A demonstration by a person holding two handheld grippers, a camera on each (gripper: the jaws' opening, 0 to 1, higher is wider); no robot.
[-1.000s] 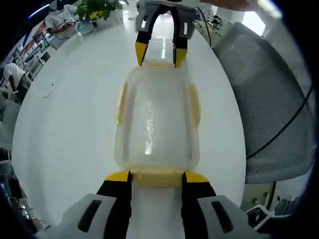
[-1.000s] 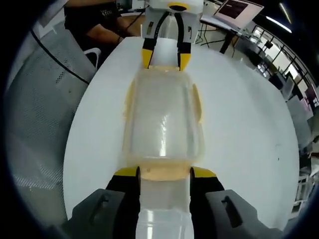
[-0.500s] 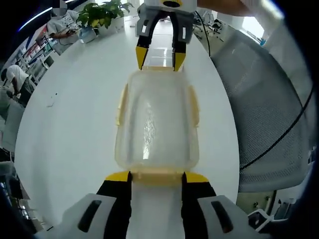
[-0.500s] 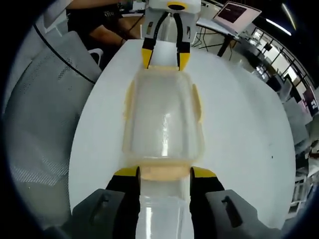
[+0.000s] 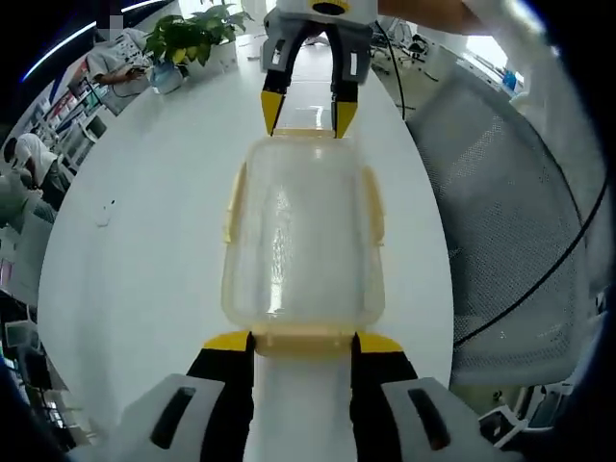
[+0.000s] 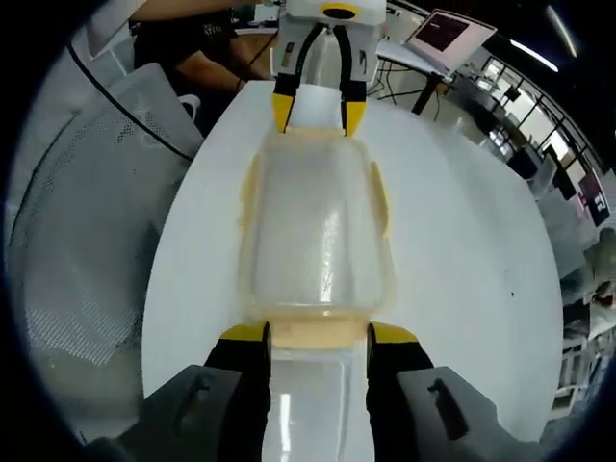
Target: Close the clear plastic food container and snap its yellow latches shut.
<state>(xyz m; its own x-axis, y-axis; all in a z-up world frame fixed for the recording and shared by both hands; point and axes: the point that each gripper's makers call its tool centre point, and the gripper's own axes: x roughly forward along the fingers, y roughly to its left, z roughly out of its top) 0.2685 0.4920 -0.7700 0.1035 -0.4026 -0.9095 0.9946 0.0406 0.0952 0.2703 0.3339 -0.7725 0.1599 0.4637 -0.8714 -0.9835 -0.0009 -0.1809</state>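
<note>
A clear container (image 5: 303, 236) on a white table (image 5: 144, 260) sits between 2 parted grippers (image 5: 301, 339) (image 6: 318, 332) bracketing its end latches (image 5: 302, 340); uneven pressing could skid it.

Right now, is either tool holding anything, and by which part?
Both tools, left and right, press the end latches of the clear plastic container with yellow latches; a firm grip cannot be told.

The container (image 5: 301, 231) sat on the worktop (image 5: 144, 241) between your two grippers: your left gripper (image 5: 302, 340) at its near end, your right gripper (image 5: 300, 114) at the far end, a chair (image 5: 510, 221) beside the worktop.
</note>
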